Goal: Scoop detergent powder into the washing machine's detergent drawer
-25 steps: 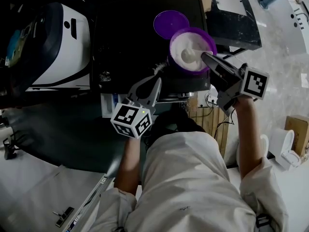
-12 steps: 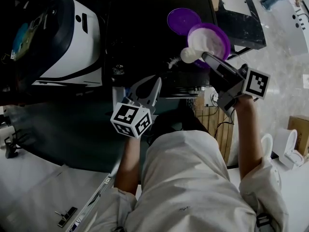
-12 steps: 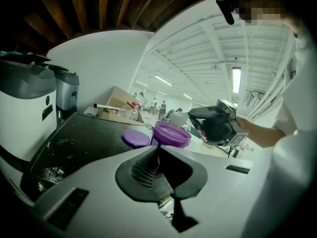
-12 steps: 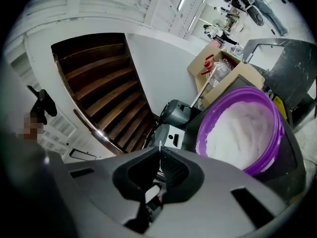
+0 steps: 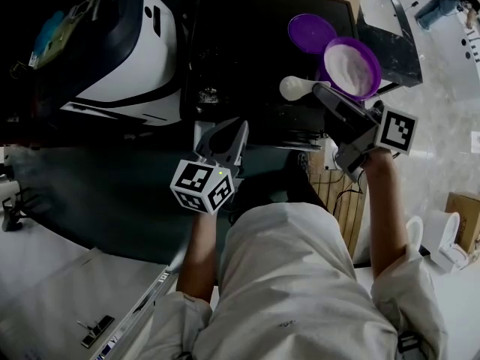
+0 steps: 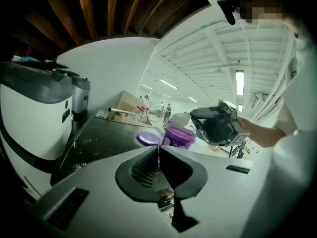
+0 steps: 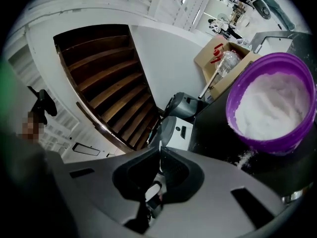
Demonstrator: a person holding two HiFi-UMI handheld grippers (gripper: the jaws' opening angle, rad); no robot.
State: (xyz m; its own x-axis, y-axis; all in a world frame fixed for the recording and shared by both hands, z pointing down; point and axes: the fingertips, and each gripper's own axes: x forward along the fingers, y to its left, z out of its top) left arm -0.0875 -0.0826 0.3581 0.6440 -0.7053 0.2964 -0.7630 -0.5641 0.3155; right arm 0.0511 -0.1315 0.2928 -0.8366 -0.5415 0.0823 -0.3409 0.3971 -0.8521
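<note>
A purple tub of white detergent powder stands on the black washing machine top, its purple lid lying beside it. My right gripper is shut on a white scoop, held just left of the tub and above the machine top. In the right gripper view the tub is at the right and only the scoop handle shows between the jaws. My left gripper is shut and holds nothing at the machine's front edge. In the left gripper view I see the tub, the lid and the right gripper.
A large white and black appliance stands to the left of the machine. Spilled powder speckles the black top. A cardboard box sits behind the tub. A wooden pallet is on the floor below the right gripper.
The right gripper has lifted the scoop out of the tub and carried it left. The left gripper has hardly moved. The view has shifted, so everything sits further right.
</note>
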